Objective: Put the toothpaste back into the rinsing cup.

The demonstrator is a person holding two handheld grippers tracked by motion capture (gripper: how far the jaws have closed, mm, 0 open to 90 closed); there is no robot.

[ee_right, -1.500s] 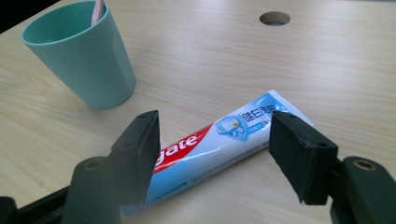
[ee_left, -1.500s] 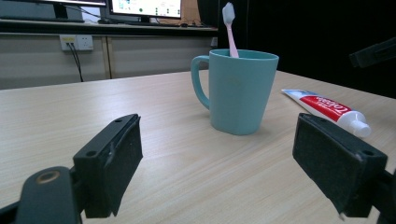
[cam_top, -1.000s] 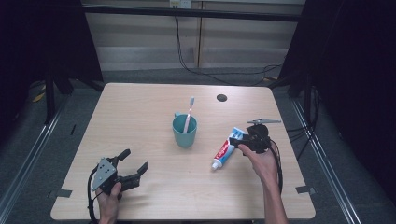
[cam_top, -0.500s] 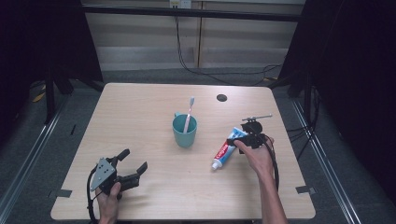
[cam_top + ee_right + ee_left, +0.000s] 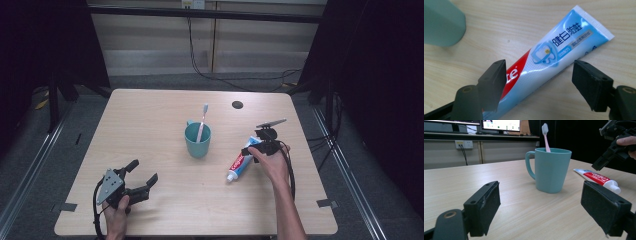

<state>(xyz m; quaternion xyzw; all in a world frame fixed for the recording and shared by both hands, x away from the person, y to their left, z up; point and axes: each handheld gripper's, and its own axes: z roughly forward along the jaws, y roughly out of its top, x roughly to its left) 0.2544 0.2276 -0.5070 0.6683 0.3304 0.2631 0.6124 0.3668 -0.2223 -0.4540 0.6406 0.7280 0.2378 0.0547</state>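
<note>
Pale wooden tabletop (image 5: 150, 130) carried a teal mug (image 5: 197, 140) as its centre. Right of the mug lay the toothpaste tube (image 5: 241, 164), flat, between the right gripper's (image 5: 539, 80) parted jaws, which had just narrowed, apparently for grasping. Left gripper (image 5: 142, 178) rested nearer the person, jaws apart.

1. Table (image 5: 150, 125): 1, pale wood top.
2. Mug (image 5: 197, 141): 1, teal, with handle.
3. Toothbrush (image 5: 202, 122): 1, pink, standing in the mug.
4. Toothpaste tube (image 5: 240, 163): 1, lying flat.
5. Grippers: 2, the left gripper (image 5: 142, 176) and the right gripper (image 5: 254, 148).
6. Hands: 2.
7. Dark round mark (image 5: 237, 104) on tabletop: 1.
</note>
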